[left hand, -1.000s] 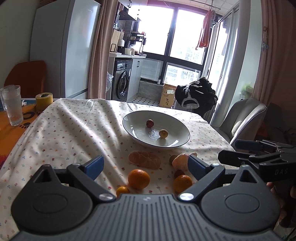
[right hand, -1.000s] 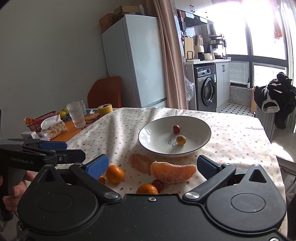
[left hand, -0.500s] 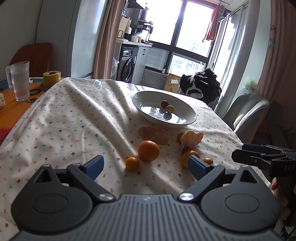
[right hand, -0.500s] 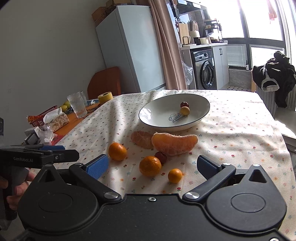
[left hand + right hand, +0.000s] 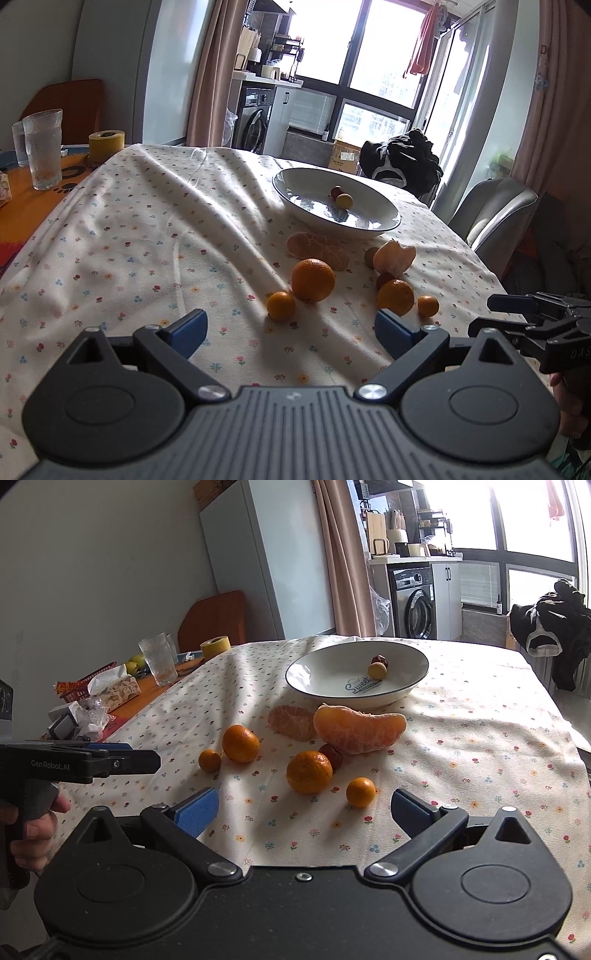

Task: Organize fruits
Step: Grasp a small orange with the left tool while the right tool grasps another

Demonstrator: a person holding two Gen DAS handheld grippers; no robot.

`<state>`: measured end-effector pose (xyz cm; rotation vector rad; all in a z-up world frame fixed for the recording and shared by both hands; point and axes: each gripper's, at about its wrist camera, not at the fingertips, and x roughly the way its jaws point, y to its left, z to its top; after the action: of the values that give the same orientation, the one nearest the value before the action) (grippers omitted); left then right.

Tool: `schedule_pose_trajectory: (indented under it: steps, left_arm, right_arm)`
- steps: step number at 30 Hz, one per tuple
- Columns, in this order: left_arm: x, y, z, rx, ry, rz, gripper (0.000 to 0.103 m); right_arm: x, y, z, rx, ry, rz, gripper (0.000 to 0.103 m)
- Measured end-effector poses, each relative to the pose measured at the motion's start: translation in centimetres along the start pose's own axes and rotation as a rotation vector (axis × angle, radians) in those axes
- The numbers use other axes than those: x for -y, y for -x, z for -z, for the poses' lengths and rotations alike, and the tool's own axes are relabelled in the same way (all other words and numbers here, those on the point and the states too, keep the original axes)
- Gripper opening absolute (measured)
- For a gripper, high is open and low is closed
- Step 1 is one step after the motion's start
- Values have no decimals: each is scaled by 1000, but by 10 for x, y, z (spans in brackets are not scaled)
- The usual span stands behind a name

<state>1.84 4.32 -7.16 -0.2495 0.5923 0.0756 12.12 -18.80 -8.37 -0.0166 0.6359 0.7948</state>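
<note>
A white bowl (image 5: 388, 216) (image 5: 325, 664) on the flowered tablecloth holds a red date (image 5: 380, 661) and a small yellow fruit (image 5: 376, 670). In front of it lie two peeled orange halves (image 5: 358, 729) (image 5: 291, 722), two mandarins (image 5: 313, 279) (image 5: 309, 771), two small kumquats (image 5: 281, 305) (image 5: 360, 792) and a red date (image 5: 332, 755). My left gripper (image 5: 290, 330) is open and empty, hanging just short of the left kumquat. My right gripper (image 5: 304, 812) is open and empty, near the right mandarin and kumquat.
At the table's left stand glasses (image 5: 42, 147), a yellow tape roll (image 5: 106, 145), a tissue pack (image 5: 114, 690) and a red basket. A grey chair (image 5: 495, 218) with dark clothing behind it stands at the right. The tablecloth (image 5: 147, 240) is wrinkled.
Both grippers have pulled back and risen from the fruit; more cloth shows in front of them. Both stay open. No fruit has moved.
</note>
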Motion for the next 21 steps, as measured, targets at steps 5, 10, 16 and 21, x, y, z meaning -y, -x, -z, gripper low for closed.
schedule_pose_trajectory:
  steps: [5, 10, 16, 21]
  left_arm:
    - [-5, -6, 4, -5, 6, -4, 95]
    - [-4, -14, 7, -8, 0, -13, 93]
    - [1, -27, 8, -11, -17, -17, 78]
    - [0, -42, 3, -30, -17, -25, 63]
  right_arm:
    - [-6, -10, 7, -30, 33, 4, 81]
    - [-2, -17, 10, -26, 33, 18, 75]
    - [12, -26, 10, -32, 7, 55, 64]
    - [22, -35, 10, -42, 1, 66, 54]
